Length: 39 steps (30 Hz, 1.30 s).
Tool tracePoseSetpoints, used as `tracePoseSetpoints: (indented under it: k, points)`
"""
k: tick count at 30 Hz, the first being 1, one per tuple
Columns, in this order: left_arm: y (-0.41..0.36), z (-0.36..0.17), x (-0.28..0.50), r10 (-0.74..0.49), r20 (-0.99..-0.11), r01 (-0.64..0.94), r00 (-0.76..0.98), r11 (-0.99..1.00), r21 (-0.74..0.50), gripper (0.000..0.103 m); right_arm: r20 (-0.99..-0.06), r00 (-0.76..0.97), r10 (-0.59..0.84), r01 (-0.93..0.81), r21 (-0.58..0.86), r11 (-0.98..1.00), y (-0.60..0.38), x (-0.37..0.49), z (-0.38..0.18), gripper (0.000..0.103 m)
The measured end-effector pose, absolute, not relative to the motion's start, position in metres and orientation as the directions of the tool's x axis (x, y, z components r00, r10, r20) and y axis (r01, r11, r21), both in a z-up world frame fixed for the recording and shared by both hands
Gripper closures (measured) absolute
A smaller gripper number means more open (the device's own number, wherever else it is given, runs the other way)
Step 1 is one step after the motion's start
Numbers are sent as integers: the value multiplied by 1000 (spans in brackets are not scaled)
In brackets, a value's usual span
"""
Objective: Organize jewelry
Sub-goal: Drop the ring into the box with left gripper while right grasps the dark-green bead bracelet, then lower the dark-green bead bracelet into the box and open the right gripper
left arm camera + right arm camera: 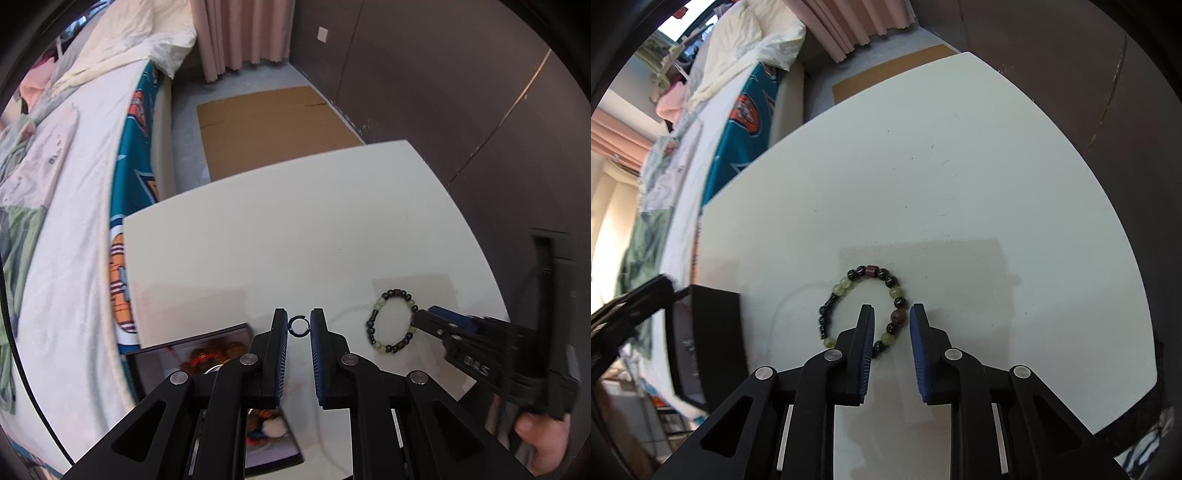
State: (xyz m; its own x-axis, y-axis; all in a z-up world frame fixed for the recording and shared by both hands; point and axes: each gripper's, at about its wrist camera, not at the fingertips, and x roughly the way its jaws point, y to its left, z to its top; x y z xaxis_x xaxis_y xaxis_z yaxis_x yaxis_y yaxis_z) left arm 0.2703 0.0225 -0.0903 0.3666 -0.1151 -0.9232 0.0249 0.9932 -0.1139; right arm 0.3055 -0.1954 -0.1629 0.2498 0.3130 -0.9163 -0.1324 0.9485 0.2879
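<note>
My left gripper (298, 326) is shut on a small dark open ring (298, 325), pinched between its blue pads a little above the white table (295, 240). A beaded bracelet (391, 321) of black, pale green and brown beads lies flat on the table to the right. In the right wrist view my right gripper (892, 314) points down at the bracelet (866, 308). One finger stands inside the loop and one outside, with the brown bead between them. A narrow gap shows on each side of that bead, so the pads are not pressing.
A black jewelry box (221, 354) with orange beads inside lies open at the table's left edge, below my left gripper; it also shows as a dark box (701, 332). A bed (74, 221) runs along the left. Flat cardboard (266, 125) lies on the floor beyond. A hand (543, 435) holds the right gripper.
</note>
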Motion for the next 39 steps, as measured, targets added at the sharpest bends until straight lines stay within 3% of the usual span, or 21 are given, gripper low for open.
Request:
tracePoseSetpoints:
  k: [4,8,21,22,25,26,39]
  points:
    - [37,-79,259,-116,-917,17,382,993,-118,90,-937,249,245,-155,211,965,-179,307,-167,90]
    - [50,-73,248,-109,-914,7,391,993,-115,90,-942,273,197,-192,147,970,-169,304,-163,91]
    - [75,-68,216,-150,-914,9,378,987,-159,89,-804,381,456,-264,378,887,-185,262,-96,91]
    - [77,-68,215,-151,-915,1,375,987,-162,83,-796,389,463,-268,383,884,-184,257,-91,91]
    - [84,-61,207,-155,-904,-17,397,984,-176,37,-772,405,490,-284,403,870,-179,247,-78,91]
    - [86,-57,204,-154,-897,-20,415,984,-178,31,-765,411,496,-290,406,867,-177,244,-74,91]
    - [129,-24,148,-115,-854,-91,507,978,-186,31,-625,363,691,-505,492,709,-88,210,-20,91]
